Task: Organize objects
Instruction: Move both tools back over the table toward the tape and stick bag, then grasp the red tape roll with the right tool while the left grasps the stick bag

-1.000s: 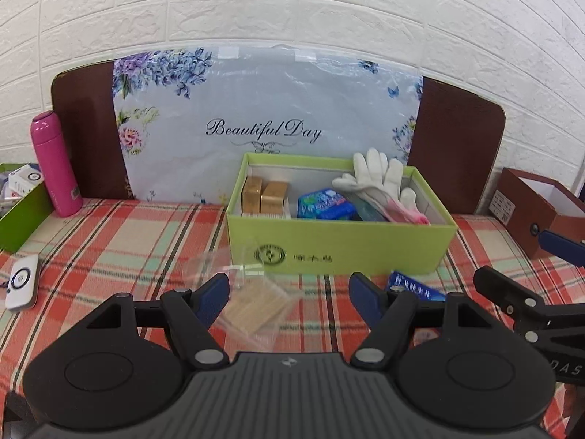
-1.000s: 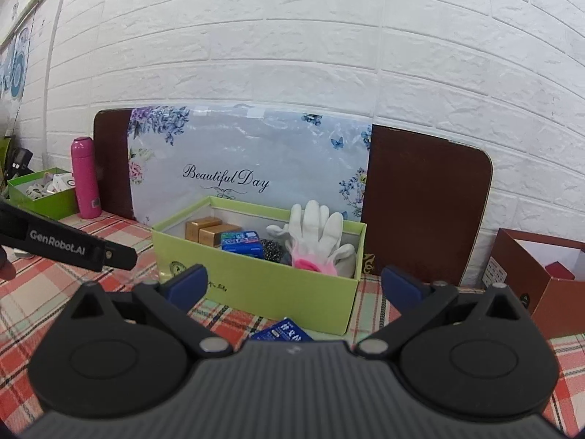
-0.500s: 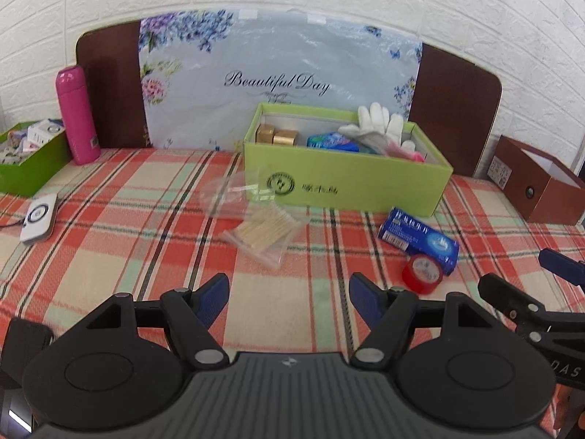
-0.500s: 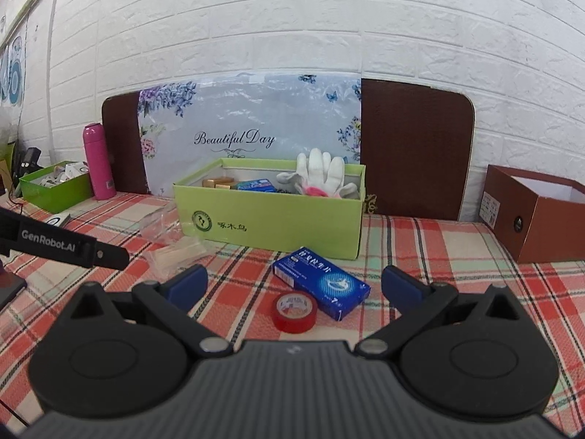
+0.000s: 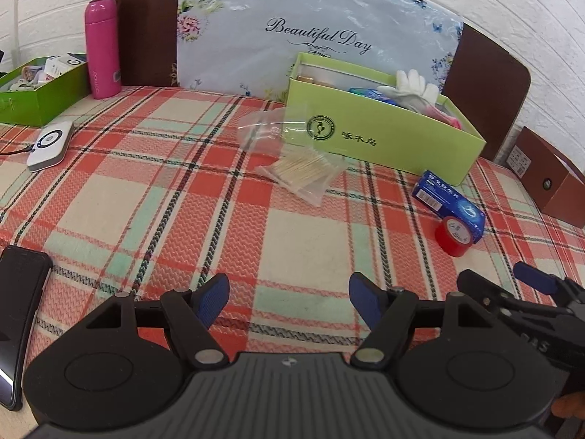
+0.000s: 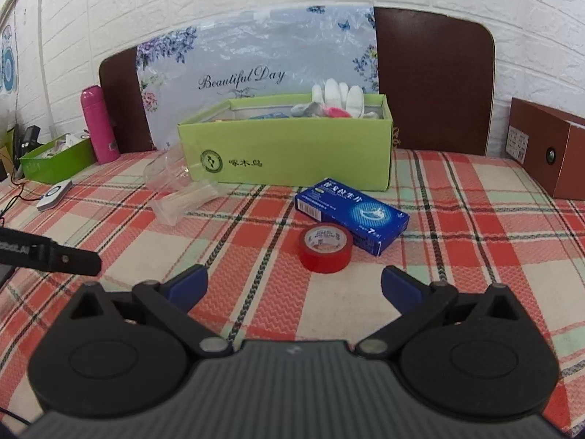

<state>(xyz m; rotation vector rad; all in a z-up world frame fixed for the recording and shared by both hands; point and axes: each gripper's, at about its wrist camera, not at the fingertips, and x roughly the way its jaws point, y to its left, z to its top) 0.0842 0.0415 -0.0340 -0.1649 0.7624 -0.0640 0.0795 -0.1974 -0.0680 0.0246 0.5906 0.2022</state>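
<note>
A light green box [image 5: 384, 135] [image 6: 292, 161] stands at the back of the plaid table and holds white gloves [image 6: 338, 97] and small boxes. In front of it lie a clear bag of cotton swabs [image 5: 305, 172] [image 6: 182, 197], a clear plastic cup [image 5: 263, 130], a blue carton [image 6: 351, 216] [image 5: 448, 199] and a red tape roll [image 6: 325, 247] [image 5: 453, 236]. My left gripper [image 5: 289, 301] is open and empty over the near table. My right gripper [image 6: 294, 287] is open and empty, just short of the tape roll.
A pink bottle [image 5: 102, 45] and a dark green tray [image 5: 36, 91] stand at the back left. A white device [image 5: 49, 144] and a black phone [image 5: 16, 325] lie at the left. A brown box [image 6: 548, 153] stands at the right. A floral board [image 5: 310, 33] leans on the wall.
Both grippers have pulled back from the green box toward the near table edge and tilted down. The carton and tape roll have come into full view. Both stay open.
</note>
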